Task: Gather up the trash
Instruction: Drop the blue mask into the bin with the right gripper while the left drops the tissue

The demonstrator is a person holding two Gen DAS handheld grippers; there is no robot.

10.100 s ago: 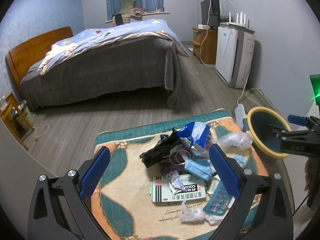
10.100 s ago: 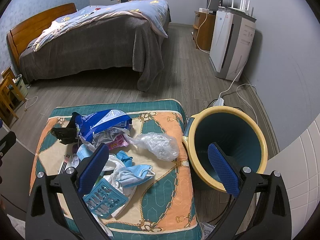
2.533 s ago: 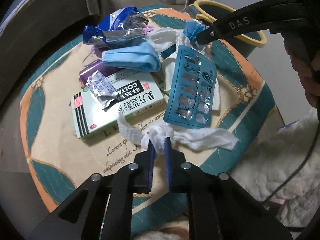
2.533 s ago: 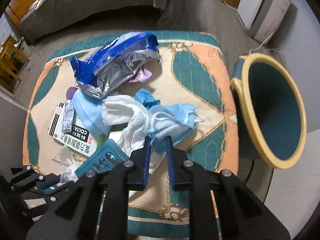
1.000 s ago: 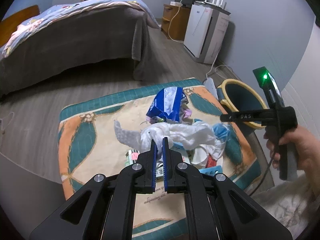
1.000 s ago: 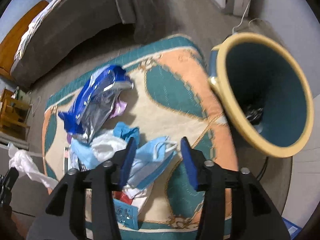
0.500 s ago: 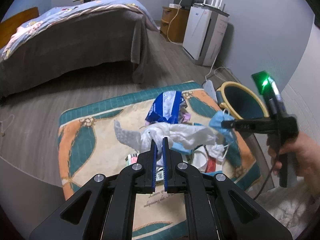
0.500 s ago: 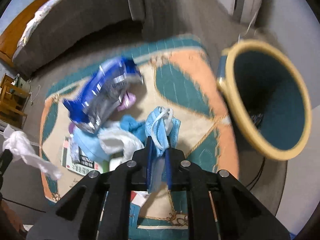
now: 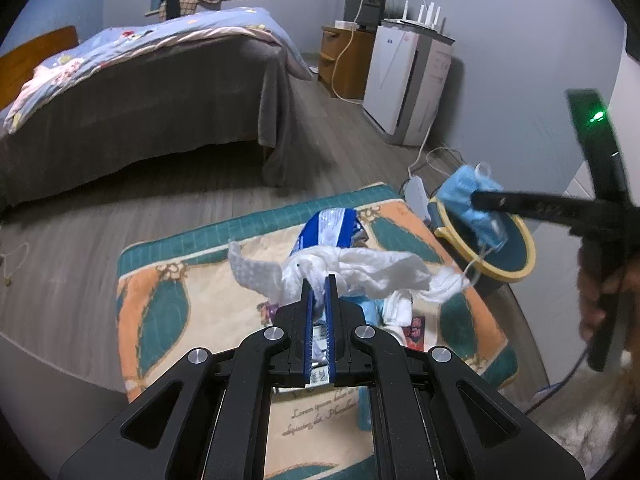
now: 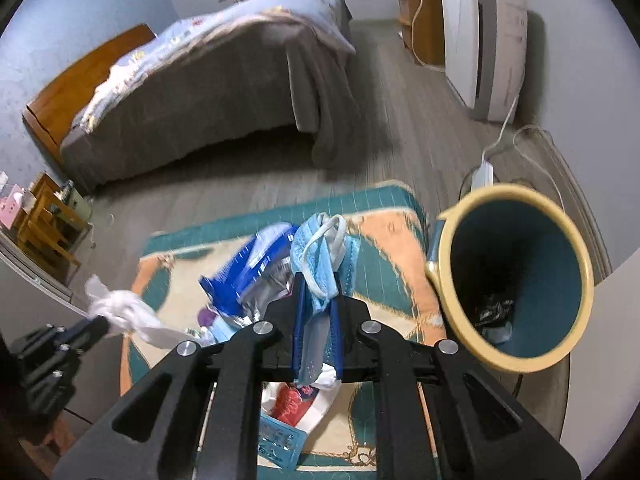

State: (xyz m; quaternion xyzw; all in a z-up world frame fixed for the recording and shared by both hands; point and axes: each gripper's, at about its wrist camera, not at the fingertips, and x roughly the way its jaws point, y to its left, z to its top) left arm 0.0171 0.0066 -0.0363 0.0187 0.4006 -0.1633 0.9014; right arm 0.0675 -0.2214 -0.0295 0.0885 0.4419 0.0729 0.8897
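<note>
1. Left gripper (image 9: 319, 280): jaws clamped on a white tissue (image 9: 360, 270), held above the rug (image 9: 160, 300) as a second ago; tissue ends trailing toward 9 and 3 o'clock.
2. Right gripper (image 10: 318, 284): jaws open a second ago, now pinched shut on a blue face mask (image 10: 324, 256); mask lifted off the rug, ear loop curling toward 12 o'clock.
3. Bin (image 10: 576, 248) at 3 o'clock of the rug, yellow rim, teal inside; dark crumpled scraps at the bottom.
4. Left on the rug: blue-and-silver foil bag (image 10: 248, 276) at centre, blister pack (image 10: 280, 446) at 6 o'clock.
5. Beyond: grey-draped bed (image 9: 140, 92) at 11 o'clock, white appliance (image 9: 408, 88) at 1 o'clock, wood plank floor (image 9: 80, 232).
</note>
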